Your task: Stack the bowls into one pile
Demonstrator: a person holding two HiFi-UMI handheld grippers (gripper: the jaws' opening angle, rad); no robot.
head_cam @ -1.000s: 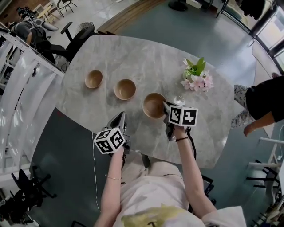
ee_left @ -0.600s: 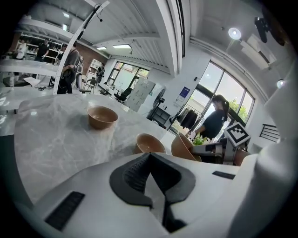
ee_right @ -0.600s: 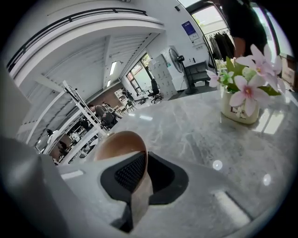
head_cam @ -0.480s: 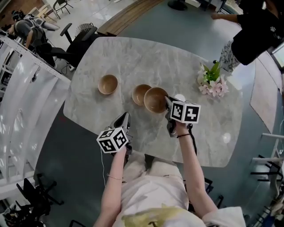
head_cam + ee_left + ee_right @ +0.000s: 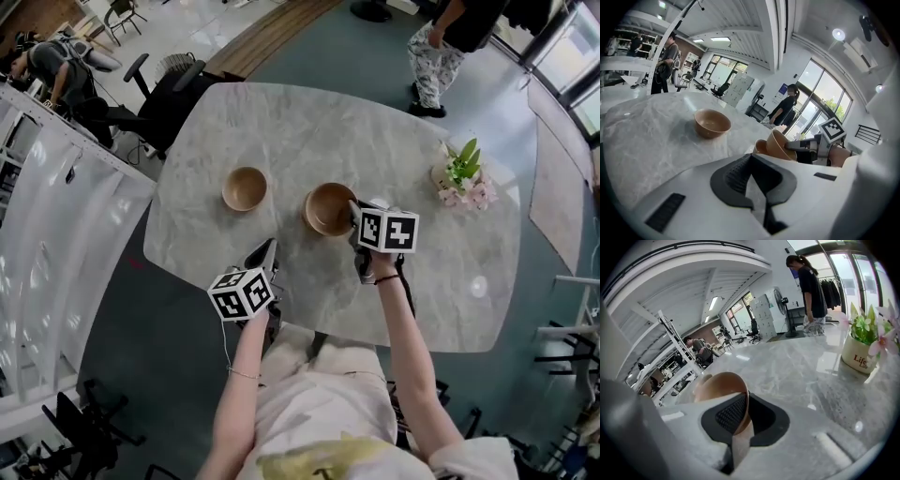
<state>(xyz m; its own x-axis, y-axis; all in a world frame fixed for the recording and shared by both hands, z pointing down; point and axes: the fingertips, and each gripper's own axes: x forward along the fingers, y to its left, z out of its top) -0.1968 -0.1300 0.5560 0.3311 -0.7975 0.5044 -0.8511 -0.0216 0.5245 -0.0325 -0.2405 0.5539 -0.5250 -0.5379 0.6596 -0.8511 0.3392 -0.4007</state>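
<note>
Two wooden bowls show in the head view. One bowl [image 5: 245, 188] rests alone on the marble table [image 5: 281, 122]. My right gripper [image 5: 354, 217] is shut on the near rim of a second bowl [image 5: 328, 208], holding it tilted above the table. In the right gripper view the rim of this held bowl [image 5: 722, 386] sits pinched between the pads of the right gripper [image 5: 740, 420]. The left gripper view shows a third bowl [image 5: 759, 147] just under the held bowl [image 5: 780, 144]. My left gripper [image 5: 266, 255] hovers at the near table edge, jaws together and empty [image 5: 750, 159].
A pot of pink flowers [image 5: 461, 178] stands at the table's right end, close to my right gripper [image 5: 859, 355]. A person [image 5: 450, 37] walks beyond the far side. An office chair [image 5: 164, 89] sits at the far left corner.
My right gripper has carried its bowl leftward until it covers the middle bowl. My left gripper has shifted along the near edge. The person in the background has walked on.
</note>
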